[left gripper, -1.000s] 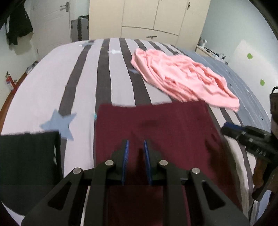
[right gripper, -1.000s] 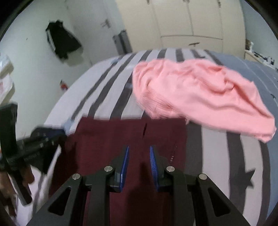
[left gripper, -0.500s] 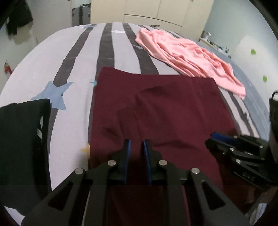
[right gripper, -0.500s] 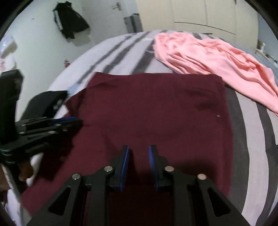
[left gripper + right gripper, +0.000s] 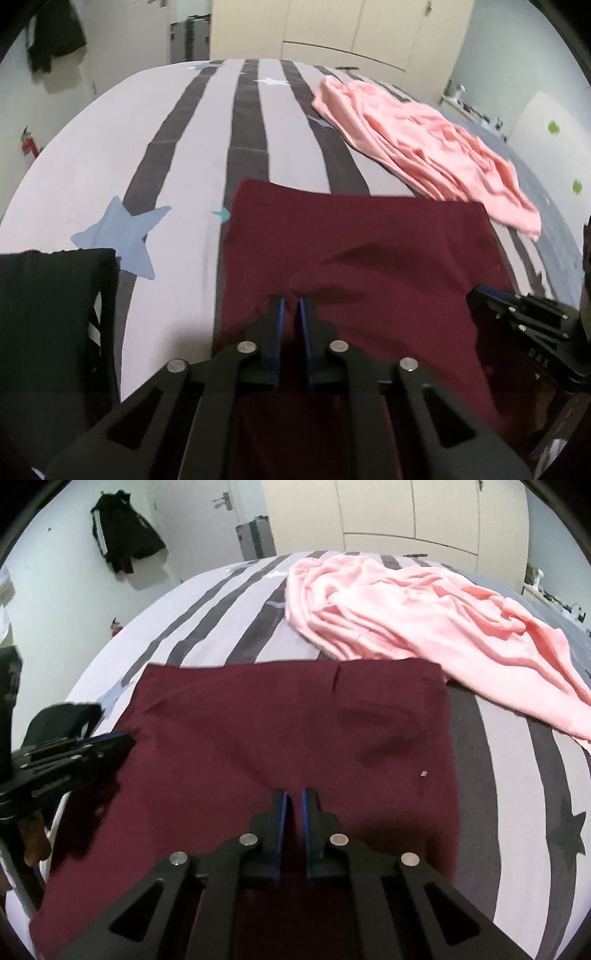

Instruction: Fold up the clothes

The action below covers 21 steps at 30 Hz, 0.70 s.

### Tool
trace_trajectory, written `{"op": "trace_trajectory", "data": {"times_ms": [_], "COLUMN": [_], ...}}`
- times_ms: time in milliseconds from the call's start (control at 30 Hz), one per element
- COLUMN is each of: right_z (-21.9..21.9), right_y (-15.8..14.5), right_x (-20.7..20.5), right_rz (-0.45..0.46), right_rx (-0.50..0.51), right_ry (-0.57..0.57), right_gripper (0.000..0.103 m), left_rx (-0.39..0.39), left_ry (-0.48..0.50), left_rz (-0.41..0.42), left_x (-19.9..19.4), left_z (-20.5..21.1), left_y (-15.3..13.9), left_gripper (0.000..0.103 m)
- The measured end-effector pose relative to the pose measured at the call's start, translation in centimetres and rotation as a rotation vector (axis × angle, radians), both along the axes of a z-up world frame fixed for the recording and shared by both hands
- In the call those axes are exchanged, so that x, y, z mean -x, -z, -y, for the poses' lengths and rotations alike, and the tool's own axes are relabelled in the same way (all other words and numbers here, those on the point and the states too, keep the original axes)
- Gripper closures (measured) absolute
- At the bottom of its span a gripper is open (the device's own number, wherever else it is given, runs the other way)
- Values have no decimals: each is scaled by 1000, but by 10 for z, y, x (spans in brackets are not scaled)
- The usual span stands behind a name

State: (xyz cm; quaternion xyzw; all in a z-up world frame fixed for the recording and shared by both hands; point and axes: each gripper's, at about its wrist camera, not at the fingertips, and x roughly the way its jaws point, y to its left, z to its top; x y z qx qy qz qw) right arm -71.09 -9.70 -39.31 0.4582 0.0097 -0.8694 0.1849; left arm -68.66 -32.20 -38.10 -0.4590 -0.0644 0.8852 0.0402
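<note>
Maroon garment [image 5: 369, 258] spread flat on striped bed [image 5: 177, 147], near edge toward cameras. Left gripper [image 5: 291, 301] over its near part, blue pads almost together, fold of maroon cloth bunched at tips, looks pinched. Right gripper [image 5: 291, 794] low over same garment, pads narrow gap; whether cloth caught between them, cannot tell. Pink garment [image 5: 424, 616] crumpled beyond, its edge overlapping maroon far corner. Black folded garment [image 5: 48, 295] lying left of maroon one, apart.
</note>
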Motion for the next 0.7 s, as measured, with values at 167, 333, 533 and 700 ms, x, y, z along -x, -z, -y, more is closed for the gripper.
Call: {"op": "trace_trajectory", "data": {"times_ms": [167, 333, 533, 700], "right_z": [-5, -11, -30, -41], "right_y": [2, -7, -19, -27], "right_x": [11, 23, 34, 26], "right_rz": [1, -13, -33, -42], "right_rx": [16, 30, 42, 32], "right_ry": [16, 65, 118, 114], "right_gripper": [103, 103, 102, 102], "left_rx": [19, 76, 37, 49], "left_ry": [-7, 69, 183, 113], "left_rz": [-14, -101, -77, 4], "left_x": [7, 12, 41, 72], "left_z": [-2, -31, -76, -68], "left_y": [-2, -31, -24, 8], "left_gripper": [97, 96, 96, 95]}}
